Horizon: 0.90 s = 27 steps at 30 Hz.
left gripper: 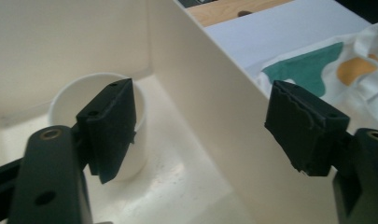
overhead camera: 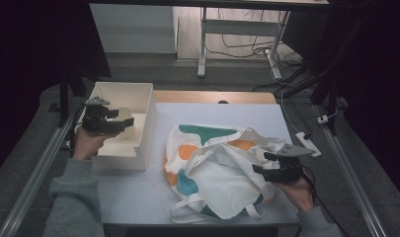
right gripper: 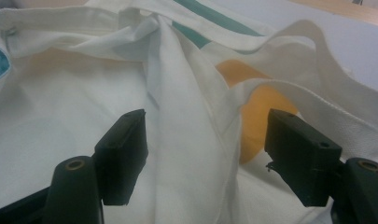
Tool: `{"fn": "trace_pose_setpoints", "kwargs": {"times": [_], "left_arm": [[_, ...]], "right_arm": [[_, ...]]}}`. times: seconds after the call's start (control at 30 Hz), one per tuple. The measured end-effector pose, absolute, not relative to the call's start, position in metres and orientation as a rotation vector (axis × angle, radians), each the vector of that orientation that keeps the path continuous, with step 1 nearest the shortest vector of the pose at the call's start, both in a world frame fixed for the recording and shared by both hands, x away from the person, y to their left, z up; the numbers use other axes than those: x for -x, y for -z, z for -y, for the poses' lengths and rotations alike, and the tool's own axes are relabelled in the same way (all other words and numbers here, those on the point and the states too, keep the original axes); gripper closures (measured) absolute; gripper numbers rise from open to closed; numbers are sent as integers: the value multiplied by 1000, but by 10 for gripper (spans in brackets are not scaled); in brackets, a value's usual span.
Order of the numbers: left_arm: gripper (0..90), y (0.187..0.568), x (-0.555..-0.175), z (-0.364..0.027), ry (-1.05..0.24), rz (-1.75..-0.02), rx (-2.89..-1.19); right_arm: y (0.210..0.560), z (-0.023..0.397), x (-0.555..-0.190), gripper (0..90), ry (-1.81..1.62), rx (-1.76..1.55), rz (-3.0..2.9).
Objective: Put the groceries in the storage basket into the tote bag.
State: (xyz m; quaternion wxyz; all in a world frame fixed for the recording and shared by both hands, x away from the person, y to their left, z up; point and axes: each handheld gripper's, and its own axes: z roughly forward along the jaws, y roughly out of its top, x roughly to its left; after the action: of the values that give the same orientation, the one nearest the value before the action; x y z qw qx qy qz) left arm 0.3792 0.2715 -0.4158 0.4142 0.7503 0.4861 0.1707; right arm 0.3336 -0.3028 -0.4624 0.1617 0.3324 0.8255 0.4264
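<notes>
A white cloth tote bag (overhead camera: 212, 165) with teal and orange patches lies crumpled on the table, its handles loose at the near side. My right gripper (overhead camera: 260, 163) hovers at the bag's right edge. In the right gripper view it (right gripper: 212, 154) stands open over the bag's white folds (right gripper: 60, 102), with nothing pinched. My left gripper (overhead camera: 122, 118) is over a white bin (overhead camera: 138, 91) at the table's left. In the left gripper view it (left gripper: 207, 128) is open and straddles the bin's right wall (left gripper: 210, 79). One jaw is in front of a white cup (left gripper: 77, 100) that stands inside the bin.
A bare wooden strip (overhead camera: 212, 97) runs along the far edge of the white table top (overhead camera: 227, 108). Metal rails (overhead camera: 34, 173) flank the table on both sides. A power strip (overhead camera: 306, 143) lies just off the right side. Desk legs and cables stand beyond.
</notes>
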Motion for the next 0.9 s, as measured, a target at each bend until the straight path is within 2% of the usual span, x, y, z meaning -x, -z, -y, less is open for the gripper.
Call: {"fn": "trace_pose_setpoints", "kwargs": {"times": [0.3, 0.77, 0.9], "left_arm": [[210, 429, -393, -280, -455, -1312, -1899], [97, 451, -423, -279, -492, -1409, -1962], [91, 453, -430, -278, -500, -1437, -1968]], "right_arm": [[464, 305, -333, 297, -1220, -963, -2346], [467, 303, -334, 299, -1215, -964, -2361], [467, 303, -334, 298, -1216, -962, -2362]]}}
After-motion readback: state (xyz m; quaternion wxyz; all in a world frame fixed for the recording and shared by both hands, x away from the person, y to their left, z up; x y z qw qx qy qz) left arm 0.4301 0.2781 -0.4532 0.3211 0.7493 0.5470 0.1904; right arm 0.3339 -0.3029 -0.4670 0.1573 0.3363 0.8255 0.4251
